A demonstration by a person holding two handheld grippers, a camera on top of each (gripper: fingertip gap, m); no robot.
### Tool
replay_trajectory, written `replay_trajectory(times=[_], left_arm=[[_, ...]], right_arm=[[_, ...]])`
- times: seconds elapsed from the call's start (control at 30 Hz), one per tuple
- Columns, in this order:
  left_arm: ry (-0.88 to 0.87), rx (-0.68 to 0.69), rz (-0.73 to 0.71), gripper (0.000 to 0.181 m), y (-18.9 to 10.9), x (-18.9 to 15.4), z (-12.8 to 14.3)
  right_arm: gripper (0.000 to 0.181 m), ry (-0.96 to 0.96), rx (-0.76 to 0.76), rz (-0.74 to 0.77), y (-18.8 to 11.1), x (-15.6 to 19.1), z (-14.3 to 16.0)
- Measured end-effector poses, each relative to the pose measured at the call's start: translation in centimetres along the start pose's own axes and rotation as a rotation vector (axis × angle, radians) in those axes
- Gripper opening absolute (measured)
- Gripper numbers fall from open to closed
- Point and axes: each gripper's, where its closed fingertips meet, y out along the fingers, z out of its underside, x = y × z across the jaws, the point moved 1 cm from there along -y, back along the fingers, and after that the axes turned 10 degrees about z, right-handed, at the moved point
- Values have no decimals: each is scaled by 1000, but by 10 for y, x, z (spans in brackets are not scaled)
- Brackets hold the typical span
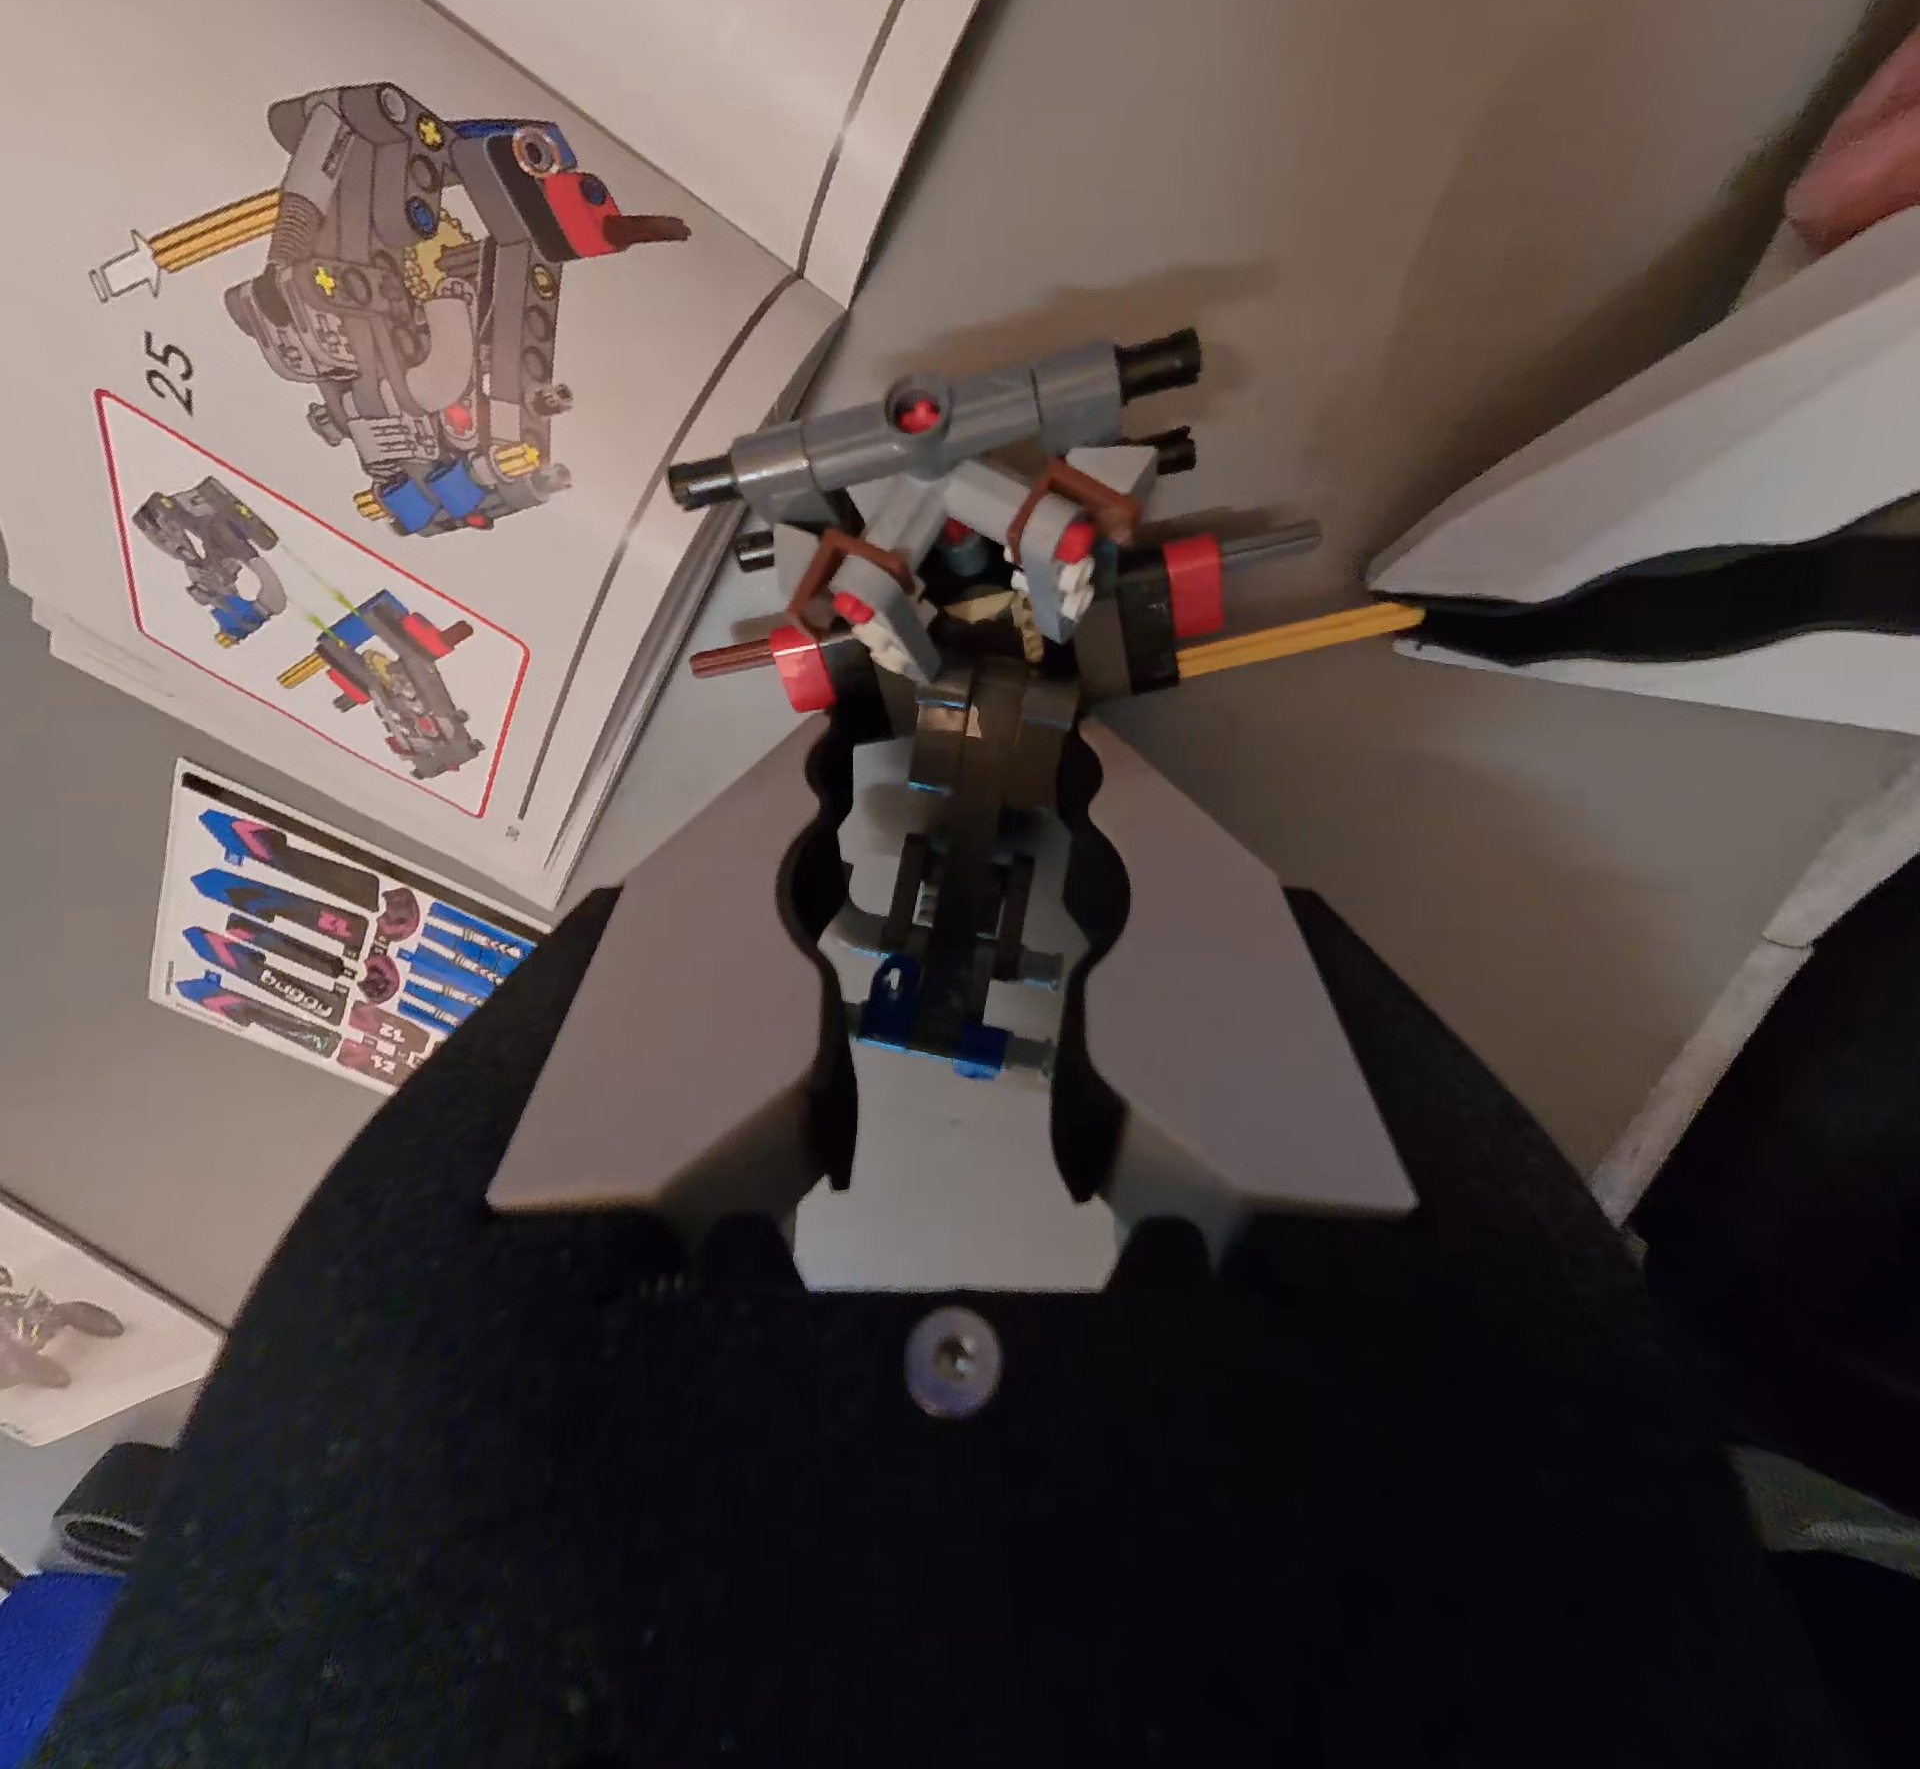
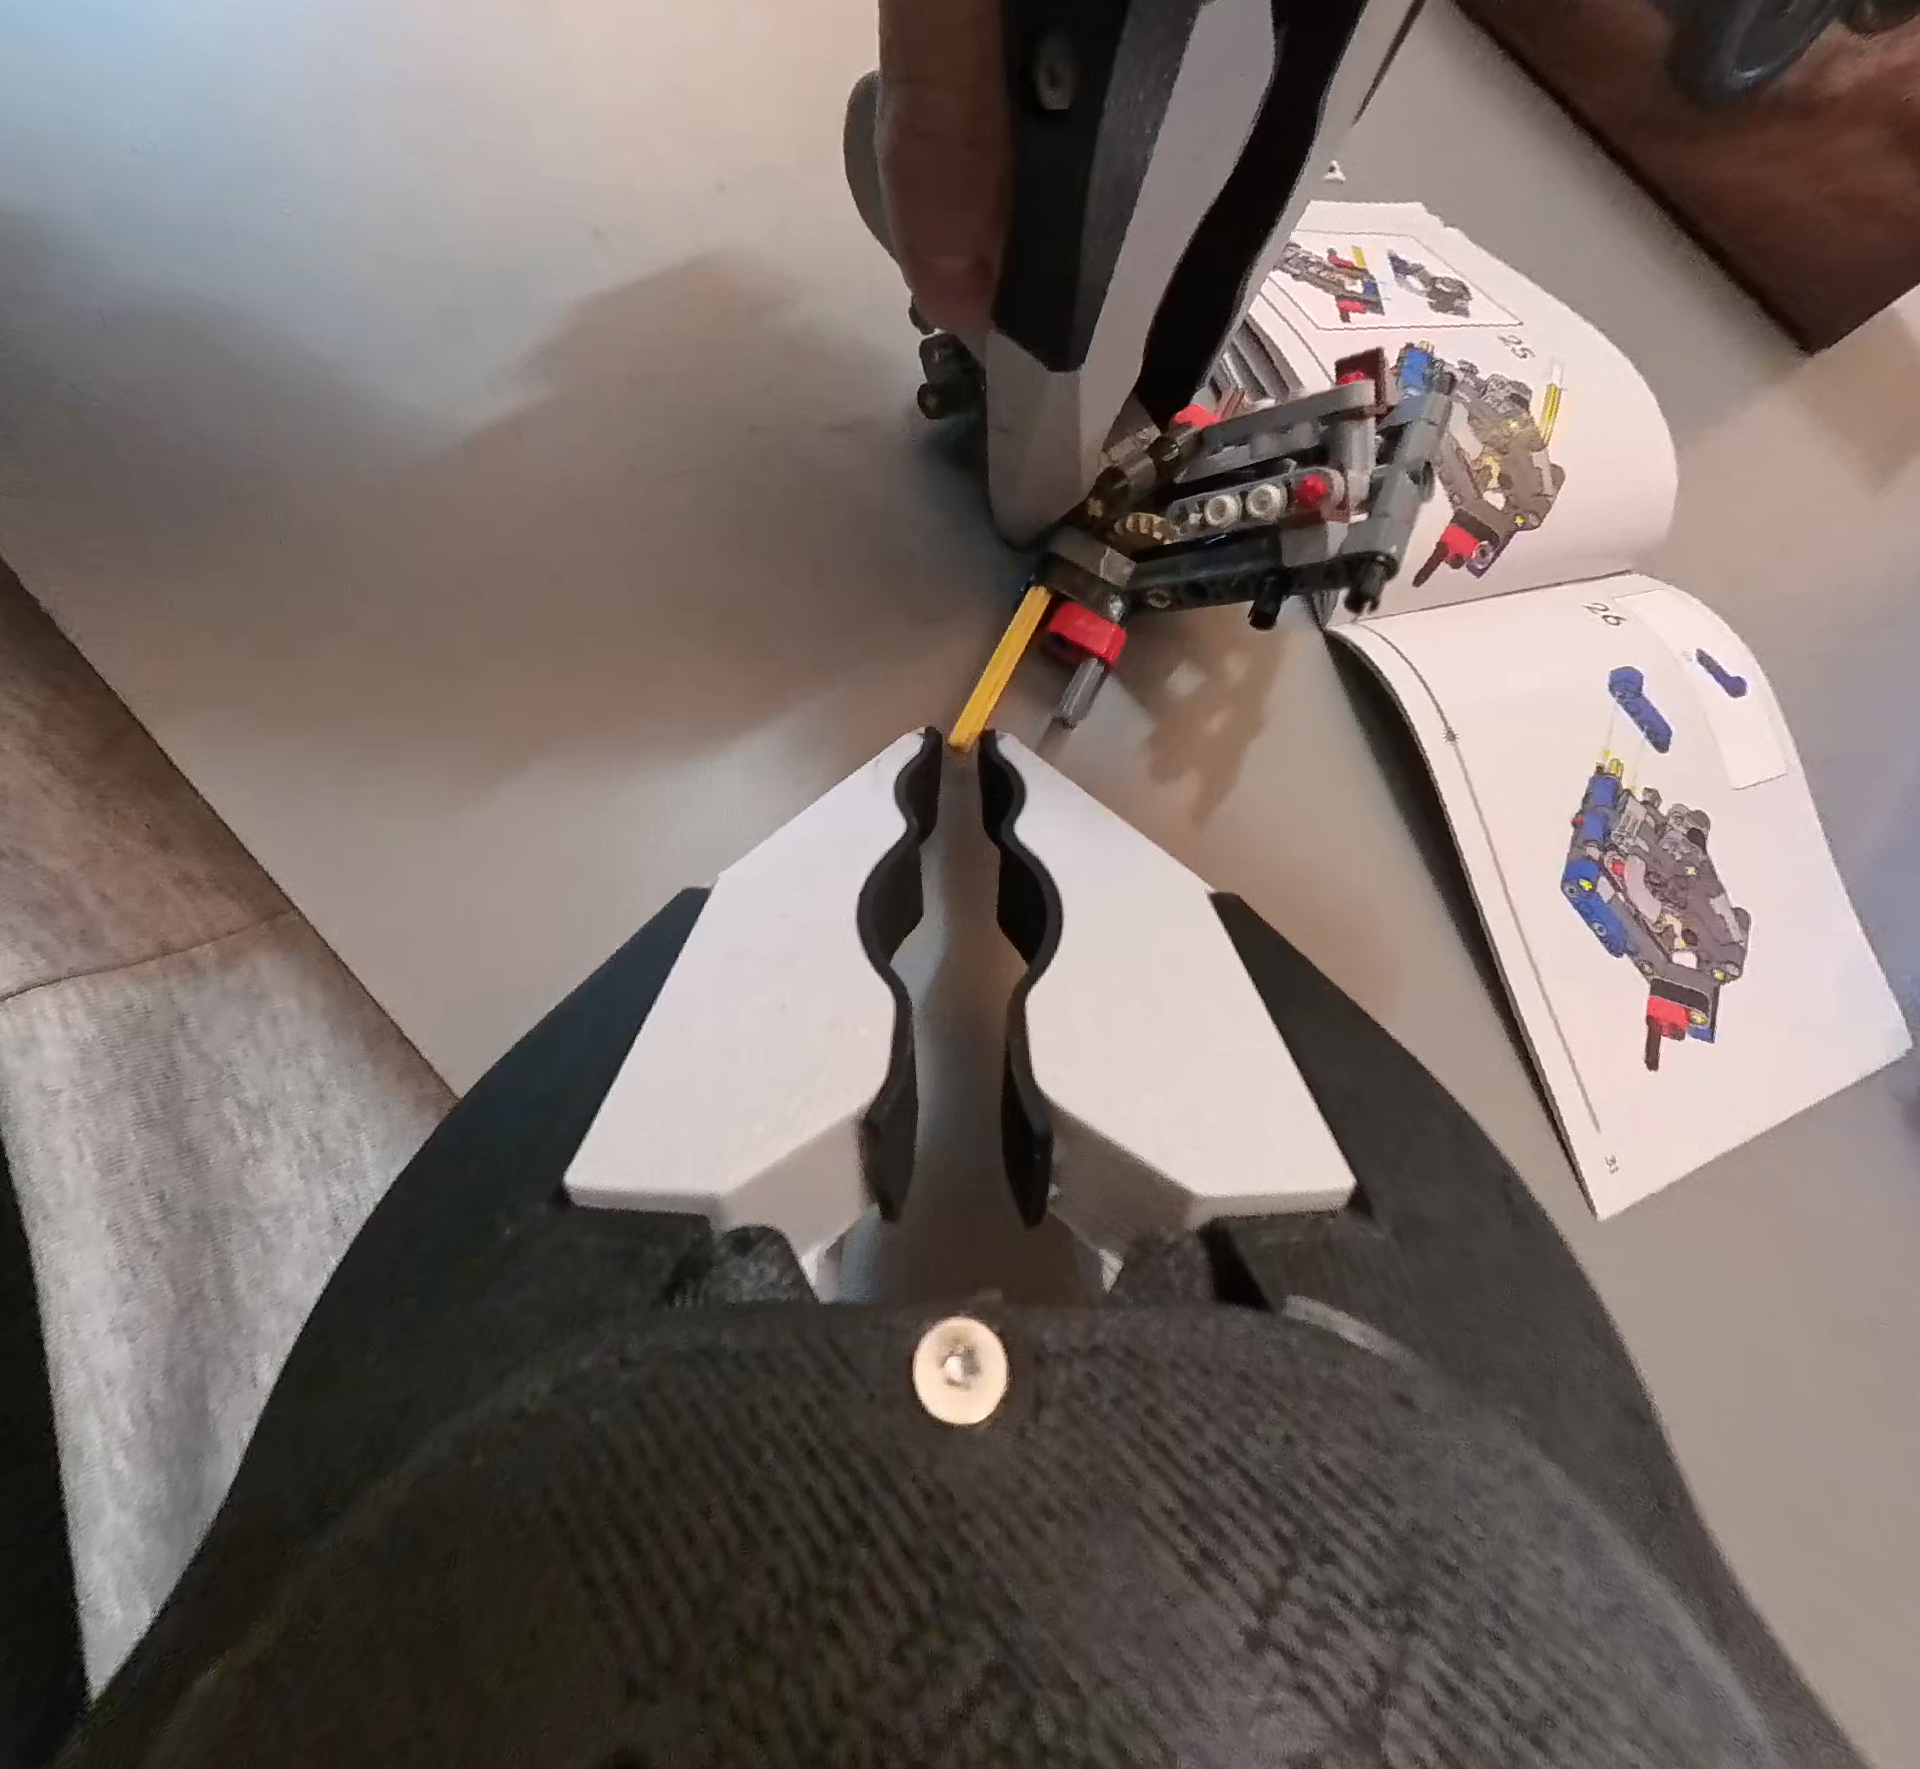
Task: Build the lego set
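Protruding between left gripper (image 1: 951, 732) (clamped): model (image 1: 956, 514)

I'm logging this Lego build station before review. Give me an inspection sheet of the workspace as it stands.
Surface: grey table, bare around the work.
Job's things: partly built Lego assembly with a yellow axle sticking out of it; open instruction booklet; sticker sheet.
Clutter: product box at the far corner.
Grippers: left gripper clamps the assembly; right gripper pinches the axle's free end.
Cables: nothing seen.
Surroundings: a person's hand on the left gripper; grey fabric beside the table.
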Motion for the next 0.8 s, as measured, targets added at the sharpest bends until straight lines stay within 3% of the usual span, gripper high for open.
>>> replay_trajectory(times=[0.23, 0.37, 0.8], left_arm=[[11, -9, 5, 37, 0, 0, 0], [2, 8, -9, 36, 0, 2, 0], [-36, -13, -45, 36, -1, 5, 0]], right_arm=[[3, 24, 40, -26, 3, -1, 3], [2, -75, 34, 60, 4, -4, 2], [2, -249, -22, 134, 7, -7, 0]])
